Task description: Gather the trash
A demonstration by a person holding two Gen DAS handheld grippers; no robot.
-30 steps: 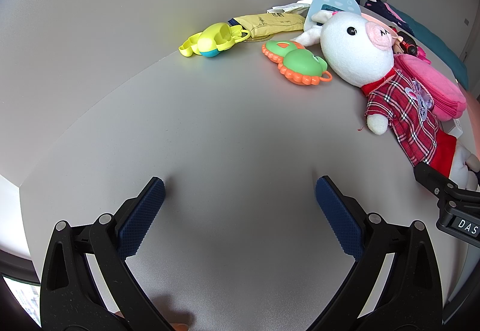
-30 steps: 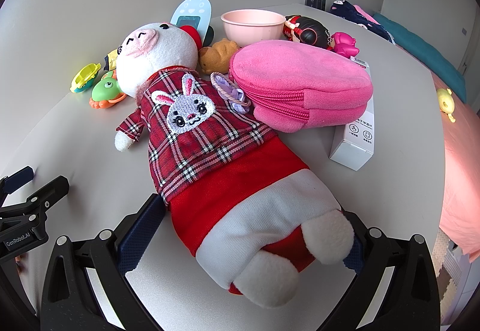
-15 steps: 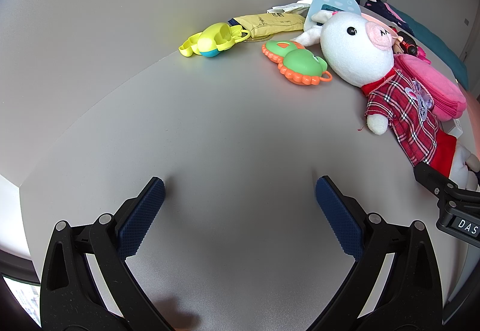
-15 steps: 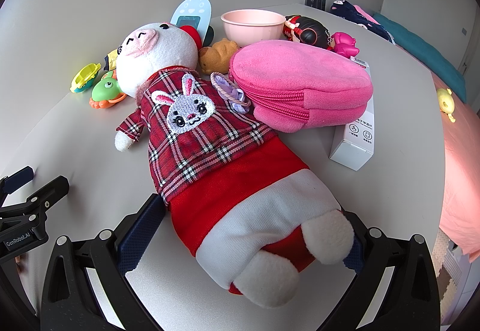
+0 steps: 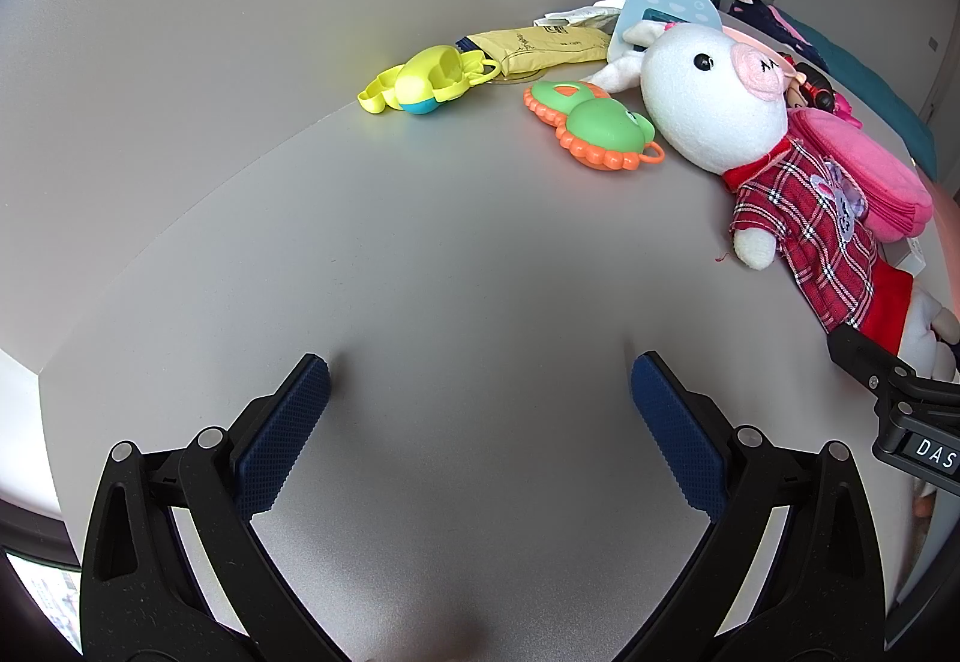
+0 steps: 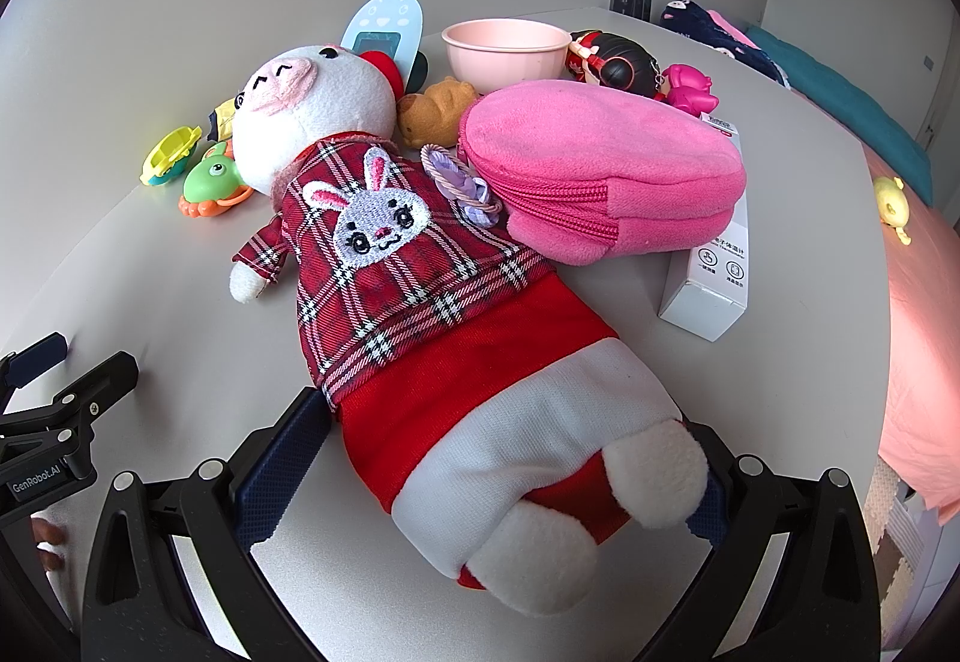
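Around the plush pig's (image 6: 420, 266) legs my right gripper (image 6: 480, 458) gapes, left gripper (image 5: 480, 410) open empty beside it; I'd squeeze the thick waist squarely.

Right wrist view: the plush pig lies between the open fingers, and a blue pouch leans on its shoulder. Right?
Not quite. The pouch is pink, not blue, as the right wrist view shows. The rest holds: the plush pig lies with its legs between the open fingers of the right gripper, and the pouch leans on its shoulder.
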